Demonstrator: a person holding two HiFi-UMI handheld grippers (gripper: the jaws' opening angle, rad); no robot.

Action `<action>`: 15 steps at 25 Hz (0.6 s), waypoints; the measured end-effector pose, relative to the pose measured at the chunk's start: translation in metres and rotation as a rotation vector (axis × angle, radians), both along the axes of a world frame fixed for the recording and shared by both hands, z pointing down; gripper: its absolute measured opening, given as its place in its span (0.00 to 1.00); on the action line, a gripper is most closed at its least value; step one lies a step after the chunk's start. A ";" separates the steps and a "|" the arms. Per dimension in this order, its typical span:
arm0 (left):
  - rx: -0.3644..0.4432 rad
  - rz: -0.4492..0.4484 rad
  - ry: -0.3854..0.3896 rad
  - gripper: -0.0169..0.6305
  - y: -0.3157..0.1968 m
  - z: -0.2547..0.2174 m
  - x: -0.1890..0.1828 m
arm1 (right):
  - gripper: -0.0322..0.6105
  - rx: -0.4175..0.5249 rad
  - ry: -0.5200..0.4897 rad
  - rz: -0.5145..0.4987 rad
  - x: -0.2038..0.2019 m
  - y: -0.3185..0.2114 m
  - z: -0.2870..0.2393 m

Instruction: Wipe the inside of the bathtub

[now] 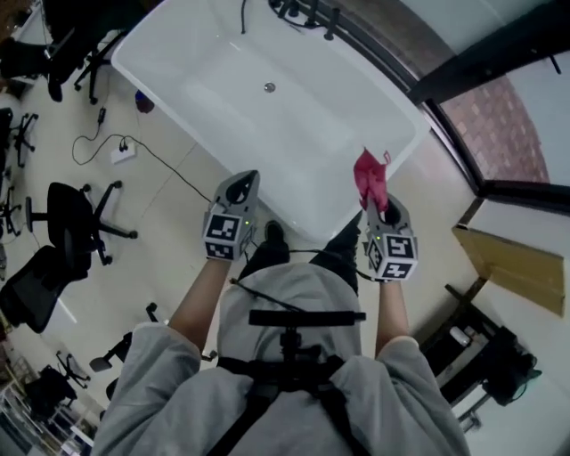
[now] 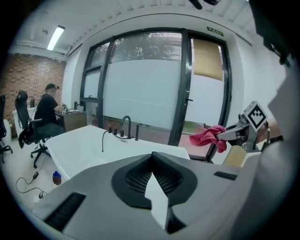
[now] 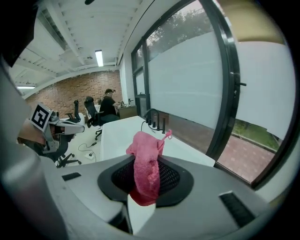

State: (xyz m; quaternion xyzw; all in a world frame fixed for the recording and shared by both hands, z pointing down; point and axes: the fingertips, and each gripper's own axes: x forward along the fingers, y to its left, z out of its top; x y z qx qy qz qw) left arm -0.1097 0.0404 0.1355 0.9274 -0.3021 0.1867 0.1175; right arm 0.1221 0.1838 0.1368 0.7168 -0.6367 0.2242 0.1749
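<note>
Bathtub lies ahead and below, lengthwise away from me, its near end under my right gripper, clamped on the pink cloth; my left gripper is closed, empty.

Bathtub, upper centre: smooth, glossy white. Cloth, right of centre: pink, rough terry fabric. Taps, top edge: matt blk metal.

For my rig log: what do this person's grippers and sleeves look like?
The left gripper and right gripper are grey wedge-shaped shells with dark ribbed pads, each with a black-and-white marker cube. Sleeves are grey; black harness straps cross the chest.
</note>
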 end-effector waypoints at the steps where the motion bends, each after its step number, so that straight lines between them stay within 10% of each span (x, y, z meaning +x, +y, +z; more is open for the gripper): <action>1: 0.004 0.025 -0.004 0.03 0.004 -0.003 -0.005 | 0.19 0.015 -0.006 0.027 -0.007 0.010 -0.007; 15: 0.038 0.112 -0.031 0.03 0.088 -0.045 -0.038 | 0.19 0.107 -0.030 0.183 -0.014 0.136 -0.054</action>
